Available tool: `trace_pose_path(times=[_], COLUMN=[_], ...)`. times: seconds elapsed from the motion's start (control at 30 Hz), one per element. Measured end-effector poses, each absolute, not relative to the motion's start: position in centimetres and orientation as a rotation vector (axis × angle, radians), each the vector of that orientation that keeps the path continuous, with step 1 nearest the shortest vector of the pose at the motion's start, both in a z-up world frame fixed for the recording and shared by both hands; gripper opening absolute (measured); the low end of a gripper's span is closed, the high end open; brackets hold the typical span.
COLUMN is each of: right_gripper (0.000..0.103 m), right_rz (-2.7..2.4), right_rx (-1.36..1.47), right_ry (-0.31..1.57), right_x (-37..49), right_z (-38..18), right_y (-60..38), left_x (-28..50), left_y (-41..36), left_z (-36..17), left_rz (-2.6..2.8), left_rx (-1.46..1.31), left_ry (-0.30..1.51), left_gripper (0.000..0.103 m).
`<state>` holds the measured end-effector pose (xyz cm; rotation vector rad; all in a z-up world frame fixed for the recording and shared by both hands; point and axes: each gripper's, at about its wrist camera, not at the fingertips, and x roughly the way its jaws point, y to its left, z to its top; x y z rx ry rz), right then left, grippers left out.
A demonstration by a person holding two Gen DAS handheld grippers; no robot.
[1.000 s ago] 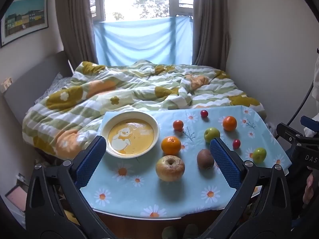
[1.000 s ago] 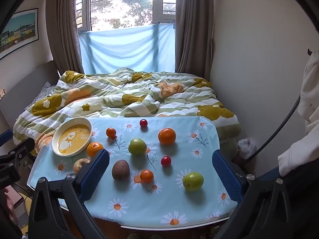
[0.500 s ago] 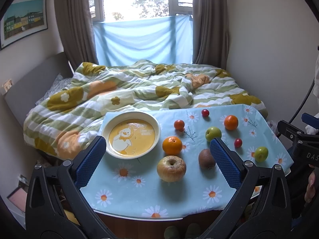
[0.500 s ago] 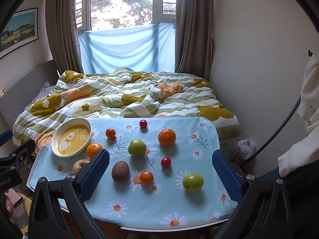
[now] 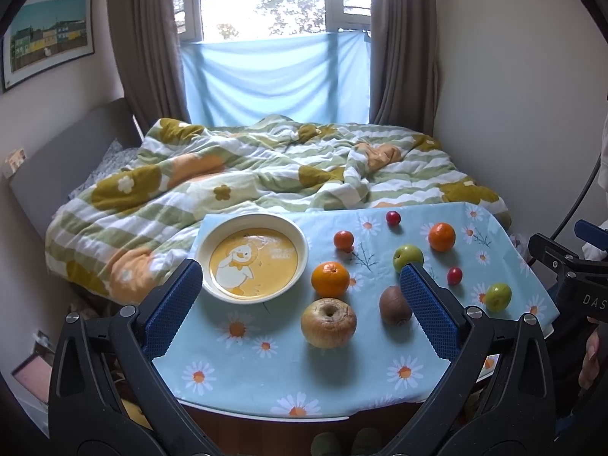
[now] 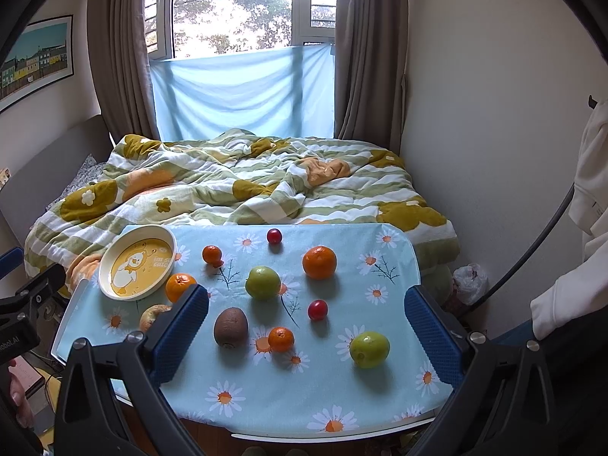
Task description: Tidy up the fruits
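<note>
The wrinkled yellow-brown apple (image 5: pixel 328 322) lay on the daisy-printed blue tablecloth (image 5: pixel 235 372), just right of the cream duck-printed plate (image 5: pixel 254 257), dead ahead of the wide-open, empty left gripper (image 5: pixel 300 304), clearly nearer than the equally open right gripper (image 6: pixel 307 326).

Both rigs look the same: the left gripper (image 5: pixel 300 296) and right gripper (image 6: pixel 306 323) are chunky matte-black plastic frames with silver screws at the joints, and their fingers (image 5: pixel 173 307) carry bright blue pads with a fine knurled texture. White lettering shows on the black bodies, partly cut off. A cream-white sleeve (image 6: pixel 562 300) and a black cable (image 6: pixel 532 228) sit at the right edge.
</note>
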<state>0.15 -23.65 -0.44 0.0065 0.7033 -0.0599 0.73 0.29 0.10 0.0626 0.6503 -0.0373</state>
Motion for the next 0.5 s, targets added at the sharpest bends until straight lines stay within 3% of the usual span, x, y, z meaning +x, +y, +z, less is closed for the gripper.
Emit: trace_pose_path(times=[0.5], right_gripper=[0.103], right_rz=[-0.058], right_rx=[0.008], right_ry=[0.702], right_x=[0.04], right_z=[-0.23], right_y=[-23.58], left_x=[1.12], left_y=[0.74], left_z=[0.30], left_rz=[-0.028], left_rx=[0.061], left_ry=[0.647], left_gripper=[0.103])
